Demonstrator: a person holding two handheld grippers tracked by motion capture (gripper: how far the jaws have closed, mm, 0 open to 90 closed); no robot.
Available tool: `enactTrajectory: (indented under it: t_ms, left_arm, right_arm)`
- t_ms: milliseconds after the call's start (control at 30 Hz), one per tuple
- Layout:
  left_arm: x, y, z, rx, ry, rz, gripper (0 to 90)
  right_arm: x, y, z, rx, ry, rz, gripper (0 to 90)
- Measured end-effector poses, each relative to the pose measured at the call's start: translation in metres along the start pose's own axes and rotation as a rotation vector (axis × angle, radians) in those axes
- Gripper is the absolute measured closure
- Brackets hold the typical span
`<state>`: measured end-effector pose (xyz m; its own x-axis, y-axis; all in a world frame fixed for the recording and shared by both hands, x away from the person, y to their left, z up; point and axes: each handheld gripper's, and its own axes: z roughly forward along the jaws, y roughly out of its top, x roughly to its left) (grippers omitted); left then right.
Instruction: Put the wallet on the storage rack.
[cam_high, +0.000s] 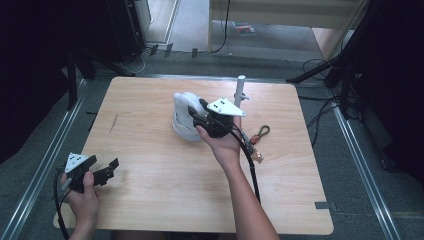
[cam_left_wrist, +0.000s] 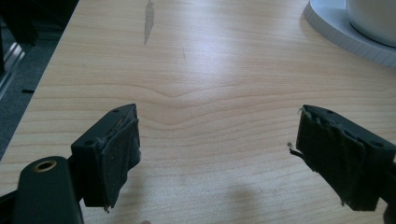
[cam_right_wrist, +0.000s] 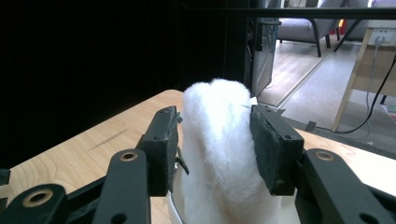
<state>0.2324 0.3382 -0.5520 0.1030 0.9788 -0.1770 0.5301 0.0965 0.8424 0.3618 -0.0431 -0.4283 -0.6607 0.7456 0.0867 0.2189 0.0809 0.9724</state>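
A white fluffy cloth (cam_high: 184, 101) stands up out of a white cup on a white saucer (cam_high: 181, 134) at the middle of the wooden table (cam_high: 150, 150). My right gripper (cam_high: 194, 113) reaches it from the right. In the right gripper view the fluffy cloth (cam_right_wrist: 217, 135) sits between the jaws of the right gripper (cam_right_wrist: 215, 140), which stand apart, the left pad a little clear of it. My left gripper (cam_high: 109, 169) rests near the table's front left corner. The left gripper (cam_left_wrist: 217, 154) is open over bare wood, with the saucer (cam_left_wrist: 336, 32) far off.
A grey upright post (cam_high: 240, 87) stands behind the right hand. A small red-and-green clip (cam_high: 261, 133) and a coppery piece (cam_high: 258, 156) lie right of the forearm. Cables trail from both grippers. Metal rails run along the floor on both sides.
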Motion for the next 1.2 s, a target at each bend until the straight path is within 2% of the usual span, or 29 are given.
enactTrajectory:
  t_ms: [167,233,300,400,500,600,700,833,867,900,933,1100,1200]
  left_arm:
    - [0.0,0.0,0.0001,0.0,0.0,0.0,14.2]
    - [0.0,0.0,0.0001,0.0,0.0,-0.001,14.2]
    - [0.0,0.0,0.0002,0.001,-0.001,-0.001,14.2]
    - [0.0001,0.0001,0.0002,0.003,-0.001,0.001,14.2]
    - [0.0001,0.0001,0.0003,0.003,-0.001,0.002,14.2]
    - [0.0002,0.0001,0.0003,0.002,-0.002,0.001,14.2]
    - [0.0002,0.0001,0.0004,0.002,-0.002,0.0,14.2]
    - [0.0001,0.0001,0.0004,0.002,-0.002,-0.001,14.2]
    - [0.0002,0.0001,0.0005,0.002,-0.002,0.0,14.2]
    - [0.0002,0.0001,0.0005,0.002,-0.002,0.0,14.2]
    - [0.0002,0.0001,0.0005,0.002,-0.002,0.0,14.2]
    - [0.0001,0.0002,0.0004,0.004,-0.002,0.0,14.2]
    - [0.0001,0.0002,0.0004,0.004,-0.002,0.0,14.2]
  right_arm:
    - [-0.0024,0.0003,0.0003,0.007,-0.006,0.013,54.1]
    - [-0.0031,0.0006,0.0001,0.008,0.02,0.027,54.0]
    - [-0.0032,0.0004,-0.0006,0.012,0.035,0.009,53.0]
    - [-0.0038,0.0002,-0.0021,0.023,0.021,-0.018,50.7]
    - [-0.0051,-0.0005,-0.0036,0.018,0.027,0.01,49.9]
    - [-0.006,-0.0007,-0.0039,0.015,0.012,0.002,49.0]
    - [-0.0073,-0.0019,-0.0037,0.01,-0.022,-0.007,43.3]
    - [-0.0075,-0.0027,-0.0024,0.005,-0.013,-0.034,40.8]
    - [-0.0059,-0.0033,-0.0017,0.005,-0.007,-0.062,39.2]
    - [-0.002,-0.0046,-0.0003,0.013,-0.035,-0.134,35.9]
    - [-0.0013,-0.0047,-0.0002,0.015,-0.049,-0.145,35.8]
    - [-0.0064,-0.0034,-0.0015,0.002,-0.083,-0.109,34.9]
    - [-0.0085,-0.0058,-0.0016,0.028,-0.087,-0.11,33.6]
